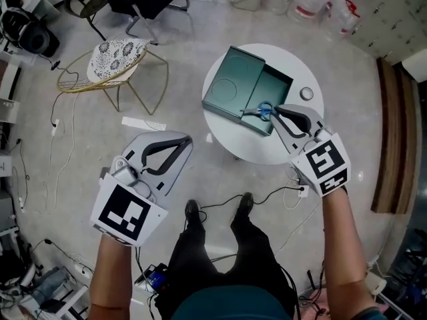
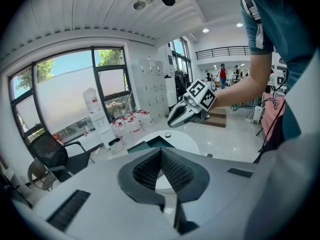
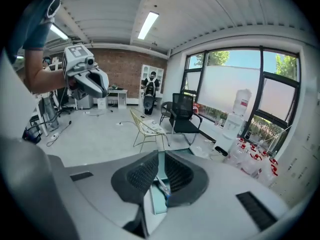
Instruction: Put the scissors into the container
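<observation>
Evidently the scissors (image 1: 260, 111) lie inside the container (image 1: 233, 85), so I judge the task done: right hand-held gripper (image 1: 277, 109) just beside it, narrowly parted, empty; left hand-held gripper (image 1: 187, 140) well apart, closed, empty.

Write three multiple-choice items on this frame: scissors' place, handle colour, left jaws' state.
1. Where do the scissors lie?
A) on the floor
B) on the wire chair
C) at the green container on the round table
2. What colour are the scissors' handles?
A) red
B) blue
C) yellow
3. How do the left gripper jaws stand?
A) shut, empty
B) shut on the scissors
C) wide open
Key: 1C, the head view shows them at the container's front edge. 2B, the handle loops are blue. 3A, the tips meet with nothing between them.
</observation>
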`<action>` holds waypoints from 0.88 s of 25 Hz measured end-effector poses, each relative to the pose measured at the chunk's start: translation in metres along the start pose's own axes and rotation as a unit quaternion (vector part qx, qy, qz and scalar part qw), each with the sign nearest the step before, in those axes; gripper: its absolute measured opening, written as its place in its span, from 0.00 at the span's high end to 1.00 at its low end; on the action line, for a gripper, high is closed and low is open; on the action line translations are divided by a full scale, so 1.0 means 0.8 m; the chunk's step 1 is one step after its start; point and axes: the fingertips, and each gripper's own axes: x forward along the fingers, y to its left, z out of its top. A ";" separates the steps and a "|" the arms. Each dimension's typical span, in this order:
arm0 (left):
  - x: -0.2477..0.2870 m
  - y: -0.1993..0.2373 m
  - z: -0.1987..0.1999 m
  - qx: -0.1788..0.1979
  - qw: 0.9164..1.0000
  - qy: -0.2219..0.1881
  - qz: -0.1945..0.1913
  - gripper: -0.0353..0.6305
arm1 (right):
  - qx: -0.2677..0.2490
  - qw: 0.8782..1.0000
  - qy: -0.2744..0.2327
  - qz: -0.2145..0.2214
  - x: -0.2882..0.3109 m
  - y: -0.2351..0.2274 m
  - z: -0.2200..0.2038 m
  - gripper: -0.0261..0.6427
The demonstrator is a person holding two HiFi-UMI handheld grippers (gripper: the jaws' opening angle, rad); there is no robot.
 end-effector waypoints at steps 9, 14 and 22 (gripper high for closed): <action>-0.067 -0.011 0.061 0.001 1.000 -0.013 0.002 0.92 | 0.059 0.995 -0.062 -0.045 -0.130 0.022 0.106 0.91; -0.097 -0.040 0.079 -0.004 1.000 -0.022 0.000 0.92 | 0.079 0.993 -0.069 -0.053 -0.188 0.053 0.116 0.91; -0.156 -0.073 0.096 -0.006 1.000 -0.026 -0.015 0.92 | 0.093 0.990 -0.065 -0.082 -0.260 0.099 0.143 0.91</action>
